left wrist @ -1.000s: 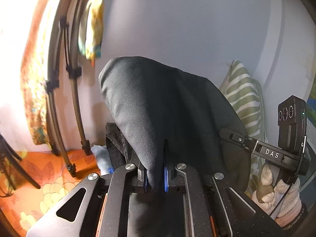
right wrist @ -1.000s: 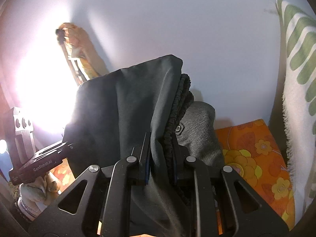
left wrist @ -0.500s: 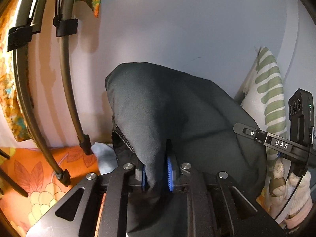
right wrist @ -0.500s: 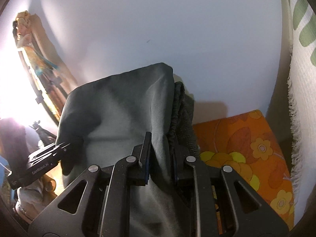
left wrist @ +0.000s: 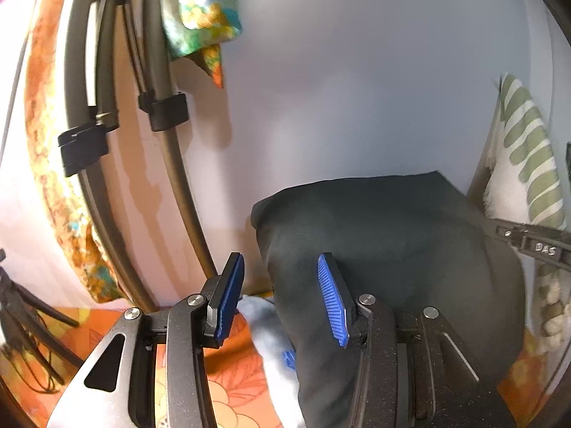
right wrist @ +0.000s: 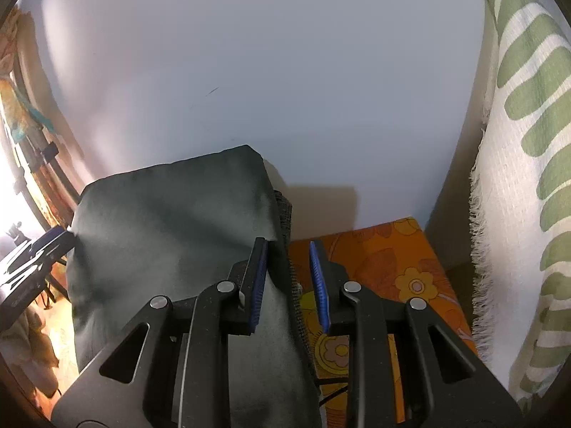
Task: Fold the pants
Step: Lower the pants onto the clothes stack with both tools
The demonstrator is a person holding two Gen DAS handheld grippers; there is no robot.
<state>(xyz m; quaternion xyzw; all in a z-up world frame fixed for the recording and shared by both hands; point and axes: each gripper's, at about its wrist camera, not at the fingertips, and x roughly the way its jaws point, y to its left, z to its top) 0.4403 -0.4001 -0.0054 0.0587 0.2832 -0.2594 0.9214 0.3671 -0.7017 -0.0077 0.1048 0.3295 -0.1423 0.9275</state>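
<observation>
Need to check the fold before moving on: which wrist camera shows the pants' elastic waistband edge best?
The right wrist view. The ribbed waistband edge runs down the right side of the dark pants, between the open right gripper fingers. In the left wrist view, the open left gripper sees only smooth pants fabric; no waistband shows.

Both fisheye views bow straight lines near the edges and end in dark vignetted corners. Strong light enters from the left of each frame, blowing out the left edge to white glare, while the pale wall (right wrist: 285, 71) falls off to soft grey-blue. The dark pants (right wrist: 171, 235) cast a blunt shadow on the wall to their right in the right wrist view. In the left wrist view the curved poles (left wrist: 167, 142) throw soft shadows, and the lower right is smeared with blur.
</observation>
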